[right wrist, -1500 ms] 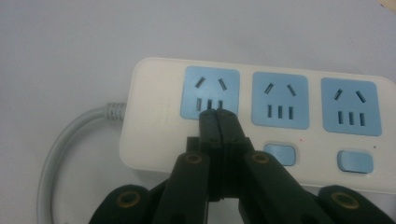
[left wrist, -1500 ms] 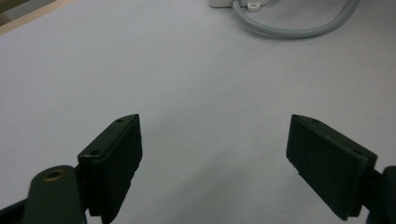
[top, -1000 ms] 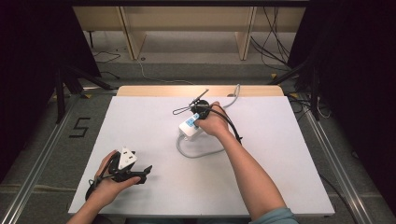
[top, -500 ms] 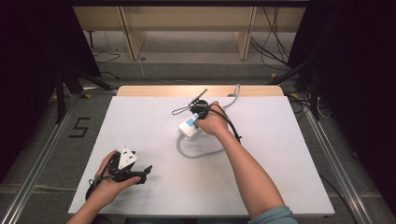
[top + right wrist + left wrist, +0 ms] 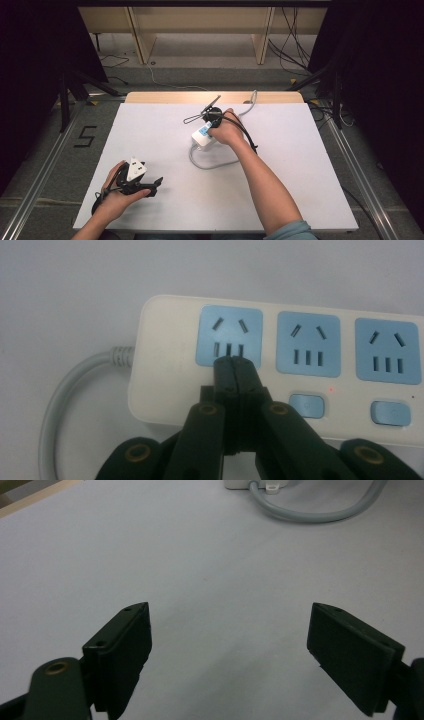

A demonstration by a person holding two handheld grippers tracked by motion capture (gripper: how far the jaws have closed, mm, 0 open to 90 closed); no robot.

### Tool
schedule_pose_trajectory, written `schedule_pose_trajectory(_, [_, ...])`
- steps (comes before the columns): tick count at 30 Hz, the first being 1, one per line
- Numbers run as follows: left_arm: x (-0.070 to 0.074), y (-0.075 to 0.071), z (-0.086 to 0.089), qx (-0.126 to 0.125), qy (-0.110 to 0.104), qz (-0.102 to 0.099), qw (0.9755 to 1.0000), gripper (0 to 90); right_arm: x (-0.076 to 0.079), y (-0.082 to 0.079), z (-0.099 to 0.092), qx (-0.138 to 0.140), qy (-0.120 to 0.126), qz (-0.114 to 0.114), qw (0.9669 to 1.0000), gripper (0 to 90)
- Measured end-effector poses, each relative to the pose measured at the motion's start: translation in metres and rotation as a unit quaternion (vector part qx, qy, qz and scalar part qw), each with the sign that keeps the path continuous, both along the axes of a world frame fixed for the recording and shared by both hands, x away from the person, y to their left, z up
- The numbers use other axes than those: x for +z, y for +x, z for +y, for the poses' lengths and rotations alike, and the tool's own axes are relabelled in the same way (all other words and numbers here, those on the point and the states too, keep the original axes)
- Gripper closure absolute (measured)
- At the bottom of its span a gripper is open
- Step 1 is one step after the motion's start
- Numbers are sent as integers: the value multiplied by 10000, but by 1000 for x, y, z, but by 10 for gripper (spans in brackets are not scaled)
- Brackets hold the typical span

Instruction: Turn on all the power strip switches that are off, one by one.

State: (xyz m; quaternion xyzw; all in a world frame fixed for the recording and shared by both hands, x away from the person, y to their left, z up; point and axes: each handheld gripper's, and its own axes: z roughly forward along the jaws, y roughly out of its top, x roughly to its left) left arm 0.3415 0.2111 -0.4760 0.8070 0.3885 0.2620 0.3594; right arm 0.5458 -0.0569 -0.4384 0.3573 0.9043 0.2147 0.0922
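The power strip (image 5: 280,360) lies mid-table, its long axis running left-far to right-near, directly under the right gripper (image 5: 235,365), whose jaws are pressed together, empty, over its end socket. The left gripper (image 5: 230,645), wide open and empty, sits well apart, near-left.

One power strip (image 5: 280,365), three blue sockets (image 5: 230,337), two grippers (image 5: 212,120).

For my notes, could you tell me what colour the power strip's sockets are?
Light blue sockets, clearest in the right gripper view.
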Motion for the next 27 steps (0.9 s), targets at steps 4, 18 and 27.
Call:
schedule_pose_trajectory(4, [0, 0, 0, 2, 19, -9, 10000, 180, 0, -1, 1, -23, -31, -27, 10000, 900])
schedule_pose_trajectory(18, [1, 0, 1, 22, 2, -9, 10000, 180, 1, -2, 1, 0, -45, -79, 10000, 900])
schedule_pose_trajectory(27, [0, 1, 1, 8, 10, 1, 10000, 181, 14, -1, -8, -98, 143, -324, 9993, 900])
